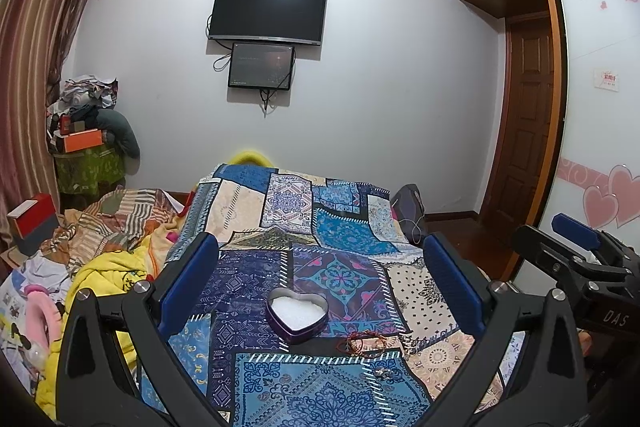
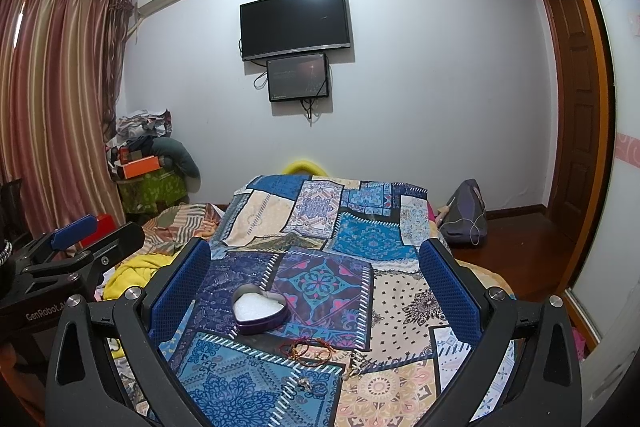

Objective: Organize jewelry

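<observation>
A purple heart-shaped tin with white padding lies open on the patchwork bedspread. Just in front of it to the right lies a tangle of red and gold bracelets. Small silvery pieces and a beaded piece rest nearer me. My left gripper hovers open above the tin, holding nothing. My right gripper is likewise open and empty, and shows at the right edge of the left wrist view.
A heap of blankets and clothes covers the bed's left side. A grey bag sits on the wooden floor at the right. A cluttered stack stands in the far left corner, with a wardrobe on the right.
</observation>
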Tool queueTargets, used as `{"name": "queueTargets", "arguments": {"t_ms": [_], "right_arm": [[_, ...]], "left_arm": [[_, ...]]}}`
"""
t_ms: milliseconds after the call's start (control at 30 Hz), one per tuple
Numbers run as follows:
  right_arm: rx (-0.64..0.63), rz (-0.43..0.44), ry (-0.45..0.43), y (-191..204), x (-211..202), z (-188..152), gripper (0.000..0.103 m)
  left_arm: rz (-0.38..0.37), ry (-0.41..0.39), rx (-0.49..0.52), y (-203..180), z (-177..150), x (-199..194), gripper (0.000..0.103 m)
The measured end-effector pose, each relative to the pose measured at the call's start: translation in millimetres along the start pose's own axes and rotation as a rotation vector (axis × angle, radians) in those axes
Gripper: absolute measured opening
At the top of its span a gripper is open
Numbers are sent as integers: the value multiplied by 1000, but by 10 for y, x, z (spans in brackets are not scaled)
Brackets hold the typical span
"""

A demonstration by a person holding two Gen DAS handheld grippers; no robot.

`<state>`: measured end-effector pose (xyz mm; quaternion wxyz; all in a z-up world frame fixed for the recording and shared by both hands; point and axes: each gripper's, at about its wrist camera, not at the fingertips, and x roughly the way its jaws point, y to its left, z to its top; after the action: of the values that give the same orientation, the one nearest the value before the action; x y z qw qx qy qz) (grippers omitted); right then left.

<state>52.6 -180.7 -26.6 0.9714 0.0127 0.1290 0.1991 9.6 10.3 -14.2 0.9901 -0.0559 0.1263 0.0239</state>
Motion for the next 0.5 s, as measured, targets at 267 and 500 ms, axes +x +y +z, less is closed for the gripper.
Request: {"name": "queueTargets", "arguments": {"t_ms": [267,500], "right_arm": [[-1,-5,19,-62,84,-2,103],[-8,-46,61,-182,230,-66,103]], "left_arm": [[12,19,11,-21,6,99,103],[26,78,16,-26,-56,337,103]]}}
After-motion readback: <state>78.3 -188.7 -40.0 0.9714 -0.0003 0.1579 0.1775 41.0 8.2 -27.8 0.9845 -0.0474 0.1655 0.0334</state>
